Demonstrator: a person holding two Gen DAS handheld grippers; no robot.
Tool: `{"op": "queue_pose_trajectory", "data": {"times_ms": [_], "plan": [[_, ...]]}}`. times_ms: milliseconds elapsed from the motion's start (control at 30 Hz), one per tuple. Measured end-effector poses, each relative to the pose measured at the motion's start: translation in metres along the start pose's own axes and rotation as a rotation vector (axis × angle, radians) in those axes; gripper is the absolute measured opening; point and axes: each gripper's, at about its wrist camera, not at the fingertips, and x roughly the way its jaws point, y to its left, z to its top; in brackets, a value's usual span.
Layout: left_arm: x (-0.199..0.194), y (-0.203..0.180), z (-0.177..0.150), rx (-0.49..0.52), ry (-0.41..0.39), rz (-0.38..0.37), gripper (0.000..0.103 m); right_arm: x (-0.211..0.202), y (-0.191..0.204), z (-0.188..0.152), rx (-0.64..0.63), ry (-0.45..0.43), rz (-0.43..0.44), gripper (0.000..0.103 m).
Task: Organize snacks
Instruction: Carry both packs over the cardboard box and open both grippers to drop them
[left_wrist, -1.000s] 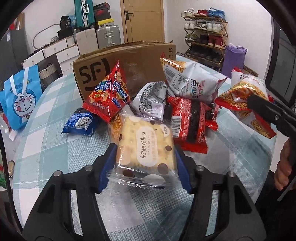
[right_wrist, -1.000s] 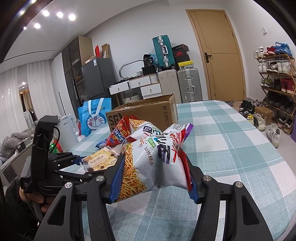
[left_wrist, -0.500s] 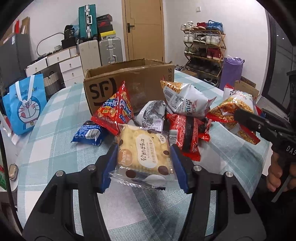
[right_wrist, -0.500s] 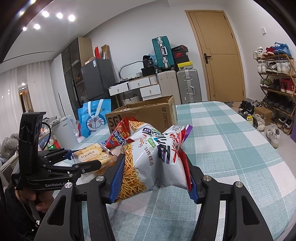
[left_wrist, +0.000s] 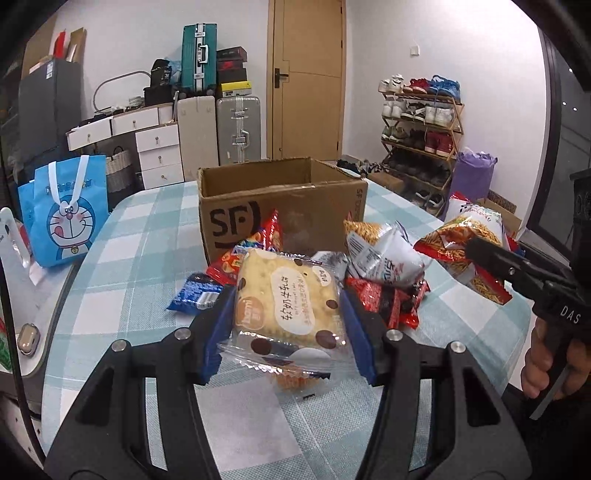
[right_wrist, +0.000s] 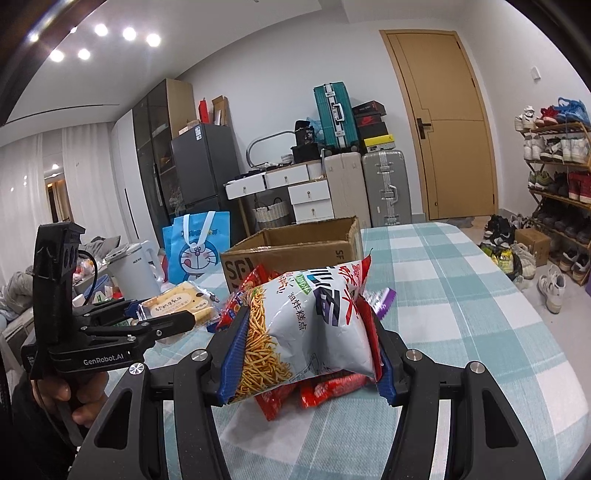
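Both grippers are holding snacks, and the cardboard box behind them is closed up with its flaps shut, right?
Not quite. Both grippers do hold snacks, but the cardboard box is open on top; the left wrist view shows its rim and inside wall.

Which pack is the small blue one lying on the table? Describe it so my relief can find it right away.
Start at the open cardboard box on the checked tablecloth; a pile of snack packs lies in front of it. At the pile's left edge, just past the red snack bag, lies the small blue pack, flat on the cloth. It is the only blue wrapper there, and among the smallest.
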Motion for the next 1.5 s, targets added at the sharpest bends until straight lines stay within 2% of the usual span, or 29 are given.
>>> {"op": "queue_pose_trajectory", "data": {"times_ms": [500,933,1300,1367,1500], "plan": [[-0.004,0.015,0.048,-0.064,-0.068,0.045,0.054,0.041,0.001,0.051,0.022,0.033,0.081,0.059],[0.05,0.022,0.106,-0.096,-0.056,0.078,0.054,0.097,-0.019,0.093,0.058,0.095,0.091,0.059],[0.102,0.037,0.137,-0.113,-0.026,0.106,0.054,0.139,-0.009,0.114,-0.015,0.145,0.044,0.059],[0.11,0.038,0.139,-0.106,-0.021,0.115,0.044,0.149,-0.008,0.115,-0.035,0.153,0.021,0.059],[0.132,0.042,0.138,-0.096,0.019,0.105,0.04,0.169,-0.004,0.113,-0.062,0.193,-0.019,0.059]]}}
